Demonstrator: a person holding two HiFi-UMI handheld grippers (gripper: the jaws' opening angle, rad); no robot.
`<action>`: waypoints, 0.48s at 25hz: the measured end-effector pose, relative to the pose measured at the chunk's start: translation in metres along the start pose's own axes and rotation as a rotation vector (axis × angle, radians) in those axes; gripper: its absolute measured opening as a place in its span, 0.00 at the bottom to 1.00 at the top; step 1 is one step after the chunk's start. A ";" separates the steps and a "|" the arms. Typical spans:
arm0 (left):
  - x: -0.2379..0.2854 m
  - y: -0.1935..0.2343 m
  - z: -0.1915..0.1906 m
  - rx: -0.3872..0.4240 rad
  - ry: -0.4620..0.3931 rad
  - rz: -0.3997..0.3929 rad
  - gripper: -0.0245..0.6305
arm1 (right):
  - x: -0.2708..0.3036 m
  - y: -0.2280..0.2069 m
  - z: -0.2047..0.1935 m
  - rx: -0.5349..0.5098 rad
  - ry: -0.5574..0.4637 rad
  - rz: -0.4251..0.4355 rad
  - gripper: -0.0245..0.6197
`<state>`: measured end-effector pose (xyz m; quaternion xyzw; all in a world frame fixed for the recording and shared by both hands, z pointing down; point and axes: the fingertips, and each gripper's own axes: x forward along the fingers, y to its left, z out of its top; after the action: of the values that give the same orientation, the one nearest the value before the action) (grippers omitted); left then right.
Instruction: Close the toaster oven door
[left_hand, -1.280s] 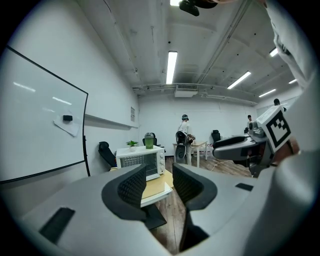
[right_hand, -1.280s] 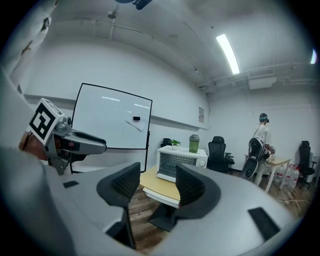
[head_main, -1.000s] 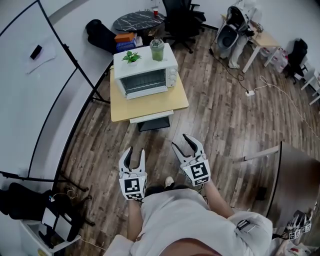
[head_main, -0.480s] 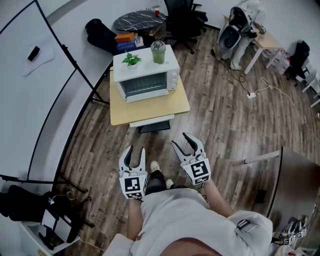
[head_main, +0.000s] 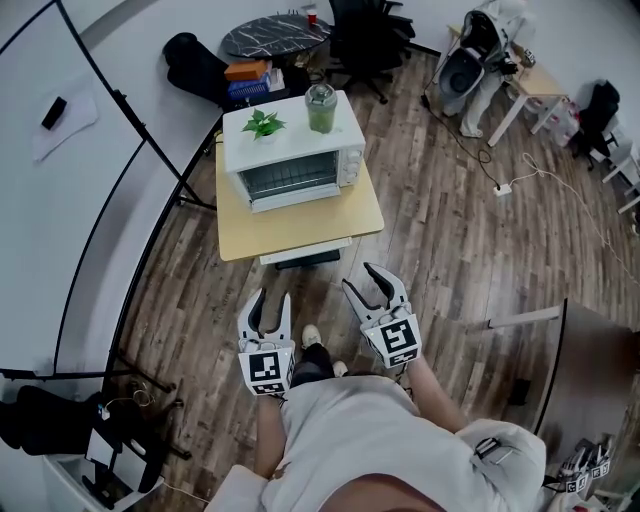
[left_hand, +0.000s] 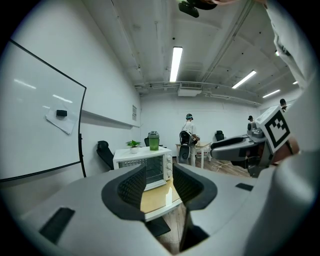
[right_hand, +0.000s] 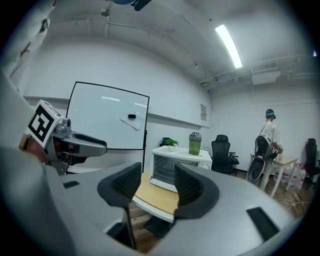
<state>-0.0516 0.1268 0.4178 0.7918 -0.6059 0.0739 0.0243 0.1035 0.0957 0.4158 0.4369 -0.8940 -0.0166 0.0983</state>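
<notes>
The white toaster oven (head_main: 292, 160) stands on a small wooden table (head_main: 300, 228), its glass door upright against the front. A potted plant (head_main: 264, 124) and a green bottle (head_main: 320, 105) sit on top. My left gripper (head_main: 269, 300) hangs over the floor short of the table, jaws drawn together and holding nothing. My right gripper (head_main: 367, 281) is beside it, slightly open and empty; its jaws have just been closing. The oven (left_hand: 148, 170) shows between the left gripper's jaws (left_hand: 159, 182), and the oven (right_hand: 172, 170) again beyond the right gripper's jaws (right_hand: 152, 187).
A whiteboard (head_main: 70, 170) on a black stand runs along the left. Behind the oven are a round dark table (head_main: 275, 38) and an office chair (head_main: 365, 40). A cable with a power strip (head_main: 500, 185) lies on the floor. A dark tabletop (head_main: 600, 350) is at the right.
The table and oven have come nearer and sit lower in the head view as the person steps forward. Both grippers keep their place in front of the body.
</notes>
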 end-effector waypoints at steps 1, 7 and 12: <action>0.005 0.003 0.000 0.000 0.004 -0.004 0.28 | 0.006 -0.001 0.000 0.001 0.003 -0.002 0.36; 0.034 0.025 0.001 -0.001 0.012 -0.026 0.29 | 0.037 -0.010 0.000 0.007 0.023 -0.014 0.36; 0.056 0.043 -0.001 -0.011 0.014 -0.050 0.29 | 0.063 -0.015 0.001 0.005 0.035 -0.031 0.36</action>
<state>-0.0789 0.0621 0.4243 0.8061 -0.5859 0.0756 0.0348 0.0772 0.0374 0.4228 0.4512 -0.8852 -0.0083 0.1128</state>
